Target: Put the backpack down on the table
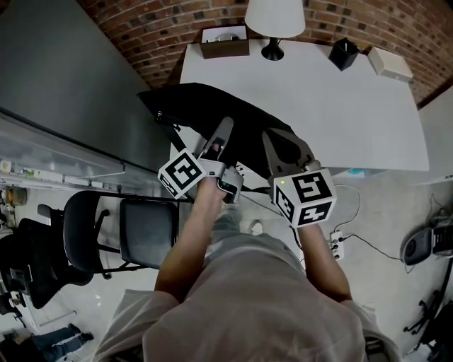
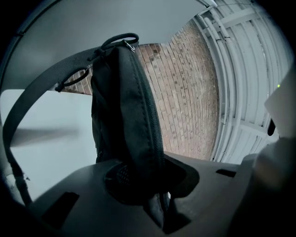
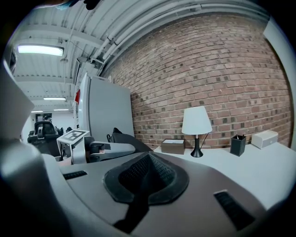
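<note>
The black backpack (image 1: 202, 106) hangs in the air over the front left corner of the white table (image 1: 354, 106). My left gripper (image 1: 219, 136) is shut on its zipped edge; in the left gripper view the backpack (image 2: 125, 115) rises from between the pads, with a grey strap (image 2: 27, 102) looping left. My right gripper (image 1: 284, 147) lies over the bag's right end with its jaws together, and a thin dark strip of the bag shows between its pads (image 3: 138, 185). From there the backpack (image 3: 124, 138) peeks out behind the left gripper, and most of it is hidden under the jaws.
At the table's far edge stand a lamp (image 1: 274, 21), a brown box (image 1: 225, 42), a black pen holder (image 1: 343, 53) and a white box (image 1: 389, 63). A tall grey cabinet (image 1: 64, 71) is on the left, a black chair (image 1: 134, 230) below it. Cables (image 1: 336, 244) lie on the floor.
</note>
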Demonstrator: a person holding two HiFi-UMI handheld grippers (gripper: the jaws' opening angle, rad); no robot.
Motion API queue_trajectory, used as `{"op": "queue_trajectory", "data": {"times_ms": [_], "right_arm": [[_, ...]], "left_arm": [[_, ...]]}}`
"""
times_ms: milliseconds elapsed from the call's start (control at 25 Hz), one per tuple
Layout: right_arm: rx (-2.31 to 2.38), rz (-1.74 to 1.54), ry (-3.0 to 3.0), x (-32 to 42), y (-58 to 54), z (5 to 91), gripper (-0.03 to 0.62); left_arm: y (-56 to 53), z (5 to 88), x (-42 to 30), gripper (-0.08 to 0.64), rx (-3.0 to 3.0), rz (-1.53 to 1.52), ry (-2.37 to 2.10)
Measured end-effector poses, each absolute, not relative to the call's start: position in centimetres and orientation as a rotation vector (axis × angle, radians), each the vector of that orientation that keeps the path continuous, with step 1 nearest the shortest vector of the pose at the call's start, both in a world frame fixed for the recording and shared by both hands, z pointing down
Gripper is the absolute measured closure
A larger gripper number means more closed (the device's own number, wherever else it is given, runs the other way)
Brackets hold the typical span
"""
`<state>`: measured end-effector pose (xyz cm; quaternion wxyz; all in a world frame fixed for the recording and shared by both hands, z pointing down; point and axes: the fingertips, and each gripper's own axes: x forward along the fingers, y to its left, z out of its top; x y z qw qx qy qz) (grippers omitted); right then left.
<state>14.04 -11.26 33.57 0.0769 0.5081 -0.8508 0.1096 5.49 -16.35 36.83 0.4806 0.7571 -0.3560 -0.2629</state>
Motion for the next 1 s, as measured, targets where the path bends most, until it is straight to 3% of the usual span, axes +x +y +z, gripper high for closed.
{"op": "queue_trajectory", "data": {"times_ms": [1000], "right_arm": [[1.706,0.375,-2.344,11.7,-25.0,35.6,0.591]], "left_arm": [[-31.3,40.0,5.2,0.480,1.798,-0.552,-0.666]]}}
